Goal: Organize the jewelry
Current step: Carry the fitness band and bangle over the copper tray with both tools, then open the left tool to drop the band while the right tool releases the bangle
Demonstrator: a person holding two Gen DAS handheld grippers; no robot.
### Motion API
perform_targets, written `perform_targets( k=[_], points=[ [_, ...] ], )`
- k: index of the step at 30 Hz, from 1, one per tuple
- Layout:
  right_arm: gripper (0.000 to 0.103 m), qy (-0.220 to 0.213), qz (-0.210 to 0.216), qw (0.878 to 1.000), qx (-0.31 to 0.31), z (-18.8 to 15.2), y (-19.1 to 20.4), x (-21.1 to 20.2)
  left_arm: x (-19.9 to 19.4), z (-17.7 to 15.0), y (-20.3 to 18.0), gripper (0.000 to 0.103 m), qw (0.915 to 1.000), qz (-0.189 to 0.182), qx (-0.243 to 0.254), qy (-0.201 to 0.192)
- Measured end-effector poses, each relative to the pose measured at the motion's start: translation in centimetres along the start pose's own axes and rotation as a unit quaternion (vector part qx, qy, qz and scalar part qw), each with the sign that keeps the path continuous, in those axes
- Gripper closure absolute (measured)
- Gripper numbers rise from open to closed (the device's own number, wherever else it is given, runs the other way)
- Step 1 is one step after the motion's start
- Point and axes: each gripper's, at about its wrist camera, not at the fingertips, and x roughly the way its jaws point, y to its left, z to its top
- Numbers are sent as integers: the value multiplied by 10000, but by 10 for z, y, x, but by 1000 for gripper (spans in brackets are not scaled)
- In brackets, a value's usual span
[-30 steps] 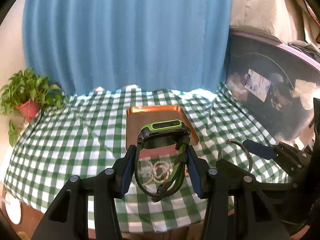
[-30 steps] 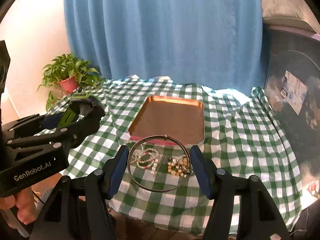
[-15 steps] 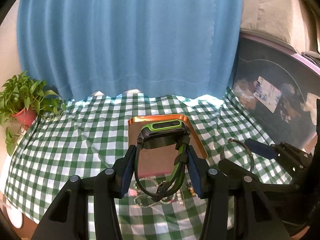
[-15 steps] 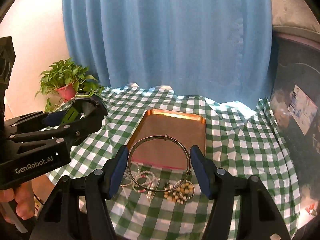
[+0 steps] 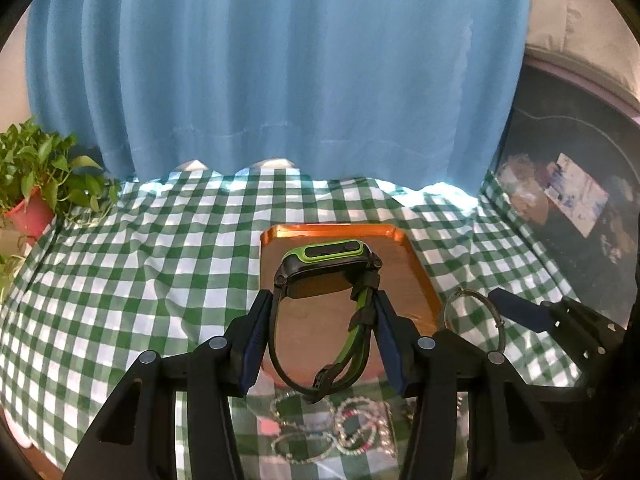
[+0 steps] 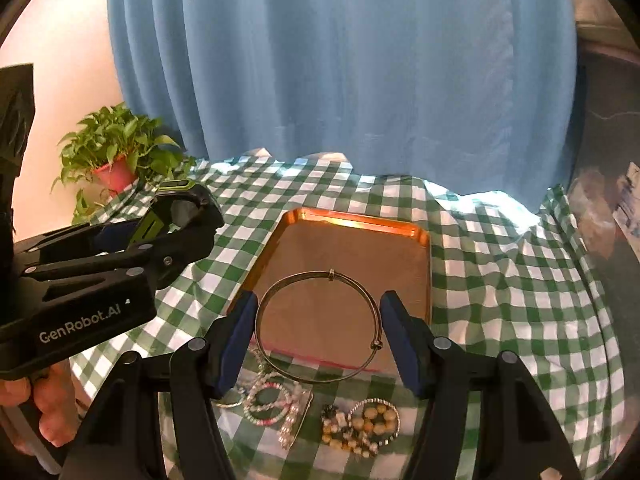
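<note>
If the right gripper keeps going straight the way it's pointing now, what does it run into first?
Most likely the copper tray. The right gripper, shut on the thin metal bangle, points down toward the tray's bare floor, with nothing visible between. Depth is hard to judge through the fisheye, so the tray's near rim could come first.

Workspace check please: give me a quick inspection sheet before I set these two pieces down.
Surface: green checked cloth, wrinkled.
Job's things: copper tray bare inside; green watch and metal bangle both held above it.
Clutter: beaded bracelets loose on the cloth at the tray's near edge.
Grippers: left gripper shut on the watch strap; right gripper shut on the bangle.
Cables: nothing seen.
Surroundings: blue curtain behind, potted plant at the left.
</note>
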Motion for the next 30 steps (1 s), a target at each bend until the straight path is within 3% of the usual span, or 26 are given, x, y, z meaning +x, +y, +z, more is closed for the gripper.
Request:
perform_targets(
  k=[16, 20, 26, 30],
  points=[
    [43, 75, -104, 9999, 103, 8, -41, 98, 123, -10, 37, 53, 9980, -76, -442, 450],
    [43, 326, -42, 9992, 241, -2, -49, 130, 154, -13, 38, 53, 9961, -99, -498, 715],
    [43, 724, 7, 9968, 327, -18, -49, 162, 177, -23, 40, 52, 9932, -124, -617, 977],
    [43, 696, -9, 9965, 453, -21, -52, 164, 179, -26, 40, 52, 9949, 0, -363, 943]
  ],
)
